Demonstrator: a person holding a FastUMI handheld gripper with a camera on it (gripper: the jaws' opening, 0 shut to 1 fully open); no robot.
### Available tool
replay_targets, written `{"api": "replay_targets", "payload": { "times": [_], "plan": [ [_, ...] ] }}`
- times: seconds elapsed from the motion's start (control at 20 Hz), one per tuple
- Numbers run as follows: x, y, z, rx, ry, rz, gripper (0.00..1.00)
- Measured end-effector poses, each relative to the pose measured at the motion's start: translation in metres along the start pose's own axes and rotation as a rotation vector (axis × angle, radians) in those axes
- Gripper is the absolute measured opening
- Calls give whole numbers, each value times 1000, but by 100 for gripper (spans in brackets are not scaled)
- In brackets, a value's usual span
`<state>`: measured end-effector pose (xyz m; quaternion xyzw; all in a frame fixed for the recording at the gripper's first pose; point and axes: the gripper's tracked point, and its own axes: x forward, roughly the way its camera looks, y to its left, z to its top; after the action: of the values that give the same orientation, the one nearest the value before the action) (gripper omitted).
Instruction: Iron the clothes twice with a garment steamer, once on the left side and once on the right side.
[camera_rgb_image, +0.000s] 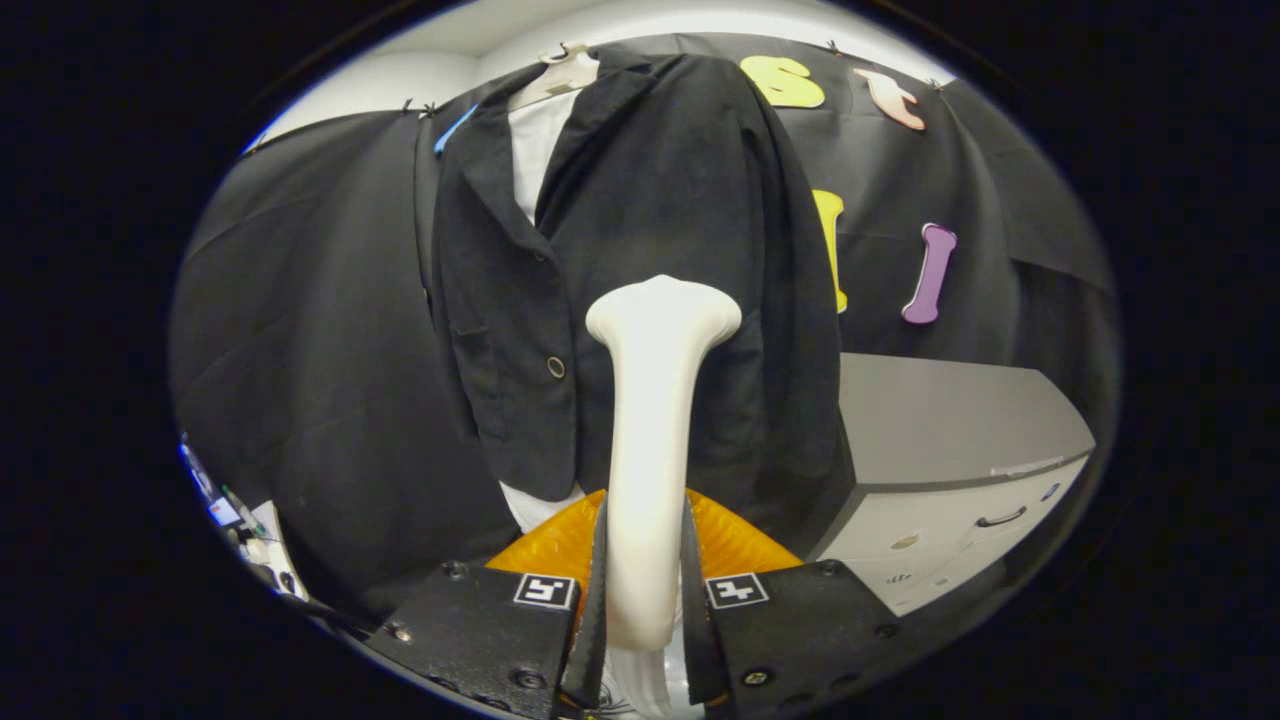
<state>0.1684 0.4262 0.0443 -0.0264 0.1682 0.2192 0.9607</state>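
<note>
The black wool-like jacket hangs on a white hanger over a white shirt, straight ahead. The tool is clamped on the white plastic garment steamer, whose head sits against the jacket's right panel. Keep the head flat, stroking steadily downward. A grey drawer cabinet crowds the right hem.

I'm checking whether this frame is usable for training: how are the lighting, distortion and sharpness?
Gripper view: strong fisheye bend, curving the grey cabinet; the white steamer, which the tool is shut on, looks bright but not blown out; the black jacket is dim, its folds barely readable, though its button stays sharp; no motion blur.
</note>
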Motion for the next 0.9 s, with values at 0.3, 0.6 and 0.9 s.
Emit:
{"api": "replay_targets", "payload": {
  "times": [0.3, 0.6, 0.9],
  "plan": [
    [5, 1, -27, -9, 45, 4, 34],
    [9, -2, -55, -8, 96, 1, 34],
    [18, -6, -83, 1, 148, -8, 34]
  ]
}}
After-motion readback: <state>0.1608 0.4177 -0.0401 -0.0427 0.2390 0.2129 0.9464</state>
